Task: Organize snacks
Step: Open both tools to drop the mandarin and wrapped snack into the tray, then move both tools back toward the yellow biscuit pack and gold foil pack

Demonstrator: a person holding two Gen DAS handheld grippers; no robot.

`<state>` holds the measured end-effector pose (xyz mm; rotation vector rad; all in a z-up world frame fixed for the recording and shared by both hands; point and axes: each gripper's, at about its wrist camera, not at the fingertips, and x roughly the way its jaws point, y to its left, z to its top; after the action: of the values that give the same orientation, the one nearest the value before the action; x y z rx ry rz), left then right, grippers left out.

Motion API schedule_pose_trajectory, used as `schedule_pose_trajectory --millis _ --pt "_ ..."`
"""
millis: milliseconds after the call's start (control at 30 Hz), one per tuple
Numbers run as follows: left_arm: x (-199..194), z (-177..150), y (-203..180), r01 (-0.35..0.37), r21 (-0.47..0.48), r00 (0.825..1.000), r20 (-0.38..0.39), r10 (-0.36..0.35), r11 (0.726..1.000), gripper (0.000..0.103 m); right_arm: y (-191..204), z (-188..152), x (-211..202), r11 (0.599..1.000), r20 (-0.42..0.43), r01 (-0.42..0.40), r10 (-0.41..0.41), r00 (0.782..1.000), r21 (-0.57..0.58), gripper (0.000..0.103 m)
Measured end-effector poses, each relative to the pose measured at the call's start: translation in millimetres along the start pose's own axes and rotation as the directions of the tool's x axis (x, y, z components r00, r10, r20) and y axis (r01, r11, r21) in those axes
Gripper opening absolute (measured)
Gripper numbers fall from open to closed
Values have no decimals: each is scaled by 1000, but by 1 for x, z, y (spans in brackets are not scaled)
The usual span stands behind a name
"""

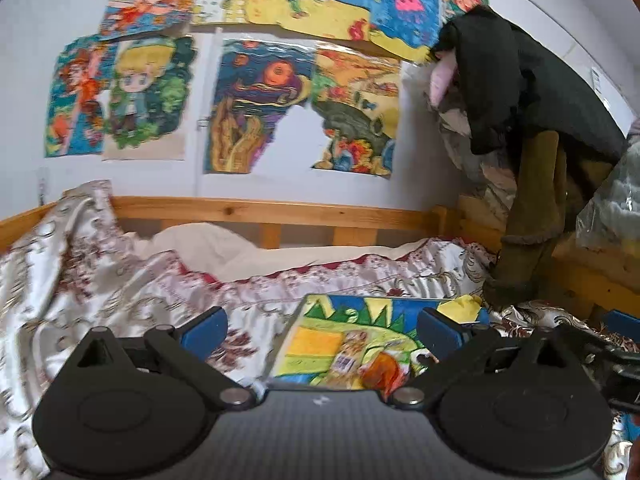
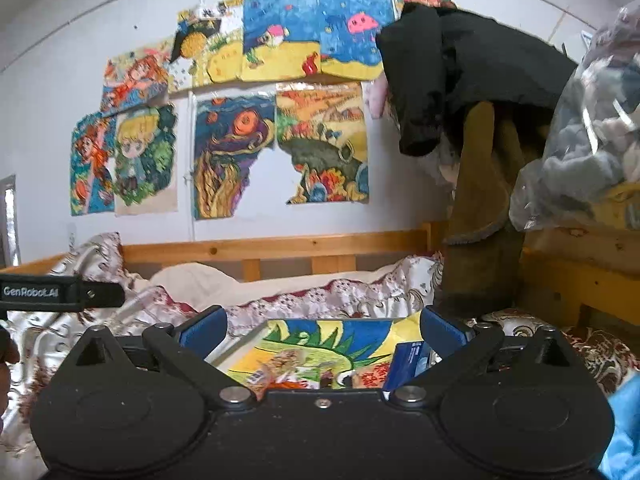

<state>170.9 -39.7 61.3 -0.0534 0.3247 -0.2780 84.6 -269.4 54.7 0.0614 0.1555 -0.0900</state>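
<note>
both hand-held grippers, left (image 1: 322,330) and right (image 2: 324,330), hung released and empty above the bed's middle, where snack packets (image 2: 408,358) lay on a colourful painted board (image 2: 304,354); next needed descending onto one.

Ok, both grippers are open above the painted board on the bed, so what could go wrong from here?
1. The painted board lies on rumpled satin bedding; pressing its edge may tip it and slide the blue box off.
2. The right gripper and left gripper are close together and could collide.
3. Hanging clothes may snag the right gripper.
</note>
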Motion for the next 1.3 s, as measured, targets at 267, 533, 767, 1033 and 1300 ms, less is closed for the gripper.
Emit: schedule_pose_trajectory --millis 267,533,767,1033,1300 --pt "-55 -27 34 -61 -85 995 -85 53 995 103 18 -8 -55 1000 8 -19 19 1000 -20 102" --pt "-92 -46 36 -114 -18 985 -133 111 993 103 34 -20 -86 1000 -46 -24 23 999 -6 102" --pt "-99 -63 34 -120 33 957 -261 124 992 103 49 -36 -90 999 -165 1 -10 986 -53 102" --pt "-95 -67 47 -178 -11 928 -336 164 984 103 62 -46 -88 995 -226 -26 2 974 -99 102" --pt "-81 -72 56 -236 -19 882 -423 206 971 103 76 -58 -75 984 -307 -55 -1 952 -171 102"
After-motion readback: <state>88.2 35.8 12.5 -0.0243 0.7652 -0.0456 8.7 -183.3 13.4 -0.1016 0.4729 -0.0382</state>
